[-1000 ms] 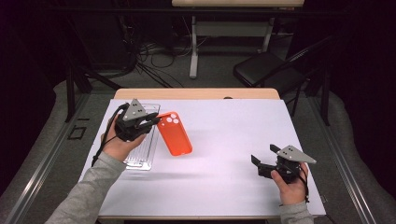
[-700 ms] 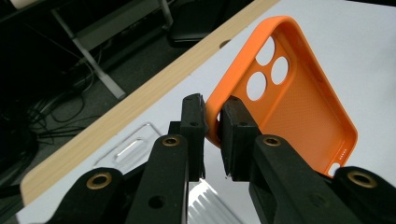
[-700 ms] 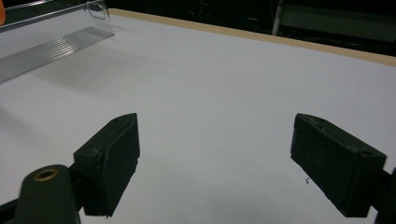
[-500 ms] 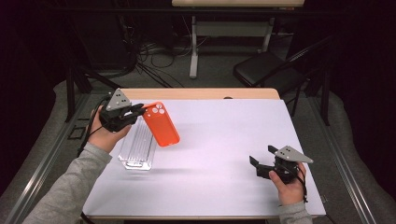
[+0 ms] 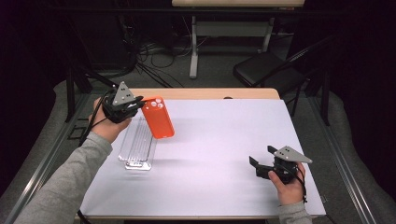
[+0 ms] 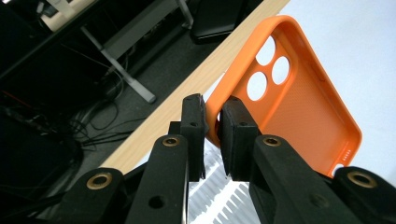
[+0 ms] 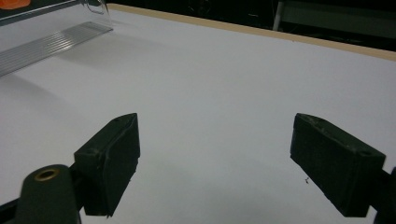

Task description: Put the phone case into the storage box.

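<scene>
Orange case (image 6: 299,98) inside, left claw (image 6: 212,126) pinching rim

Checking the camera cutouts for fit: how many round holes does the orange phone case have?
3 in the orange phone case: two side by side and one beside them, near the end that the left gripper pinches.

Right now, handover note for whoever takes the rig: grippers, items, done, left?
Left gripper: jaws shut on the rim of the orange phone case, near its camera-hole end; case is held in the air, tilted, over the table's far left.
Right gripper: jaws open, nothing between them, near the table's front right.
Clear ribbed tray: lies on the white table, below and nearer than the case.
Done: case gripped and off the table.
Left: likely setting the case down where it belongs; that spot cannot be told from the views.
</scene>
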Tool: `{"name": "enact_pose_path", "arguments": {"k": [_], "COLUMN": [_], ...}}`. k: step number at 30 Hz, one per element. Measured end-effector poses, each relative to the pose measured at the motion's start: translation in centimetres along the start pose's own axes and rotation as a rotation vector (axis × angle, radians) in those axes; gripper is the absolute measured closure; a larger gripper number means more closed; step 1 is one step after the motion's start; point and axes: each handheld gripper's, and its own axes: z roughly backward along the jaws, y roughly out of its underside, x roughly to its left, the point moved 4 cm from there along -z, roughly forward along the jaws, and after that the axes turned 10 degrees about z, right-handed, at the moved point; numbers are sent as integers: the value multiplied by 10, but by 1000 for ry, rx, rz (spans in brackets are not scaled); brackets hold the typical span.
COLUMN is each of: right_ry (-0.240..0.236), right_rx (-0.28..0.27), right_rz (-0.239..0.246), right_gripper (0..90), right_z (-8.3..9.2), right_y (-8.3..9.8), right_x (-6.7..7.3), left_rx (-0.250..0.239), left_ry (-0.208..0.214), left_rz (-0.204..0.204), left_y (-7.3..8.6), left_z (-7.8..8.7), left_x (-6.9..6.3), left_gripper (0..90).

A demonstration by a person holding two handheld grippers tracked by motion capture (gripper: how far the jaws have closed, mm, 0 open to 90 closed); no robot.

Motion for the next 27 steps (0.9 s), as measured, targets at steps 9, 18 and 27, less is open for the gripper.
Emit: {"name": "enact_pose_path", "arguments": {"k": [9, 18, 27], "right_ry": [-2, 0, 1], "right_rx": [3, 9, 20], "right_rz": [0, 6, 6], "right_gripper": [157, 157, 157], "right_z": [-1, -3, -4], "right_y": [1, 3, 4], "right_x": [0, 1, 2], "left_rx": [7, 12, 4], "left_ry": [-55, -109, -104], "left_rz": [-59, -73, -69], "left_y": [-7, -7, -3], "left_z": [-12, -22, -29], "left_x": [12, 31, 45], "left_gripper": [812, 812, 810]}}
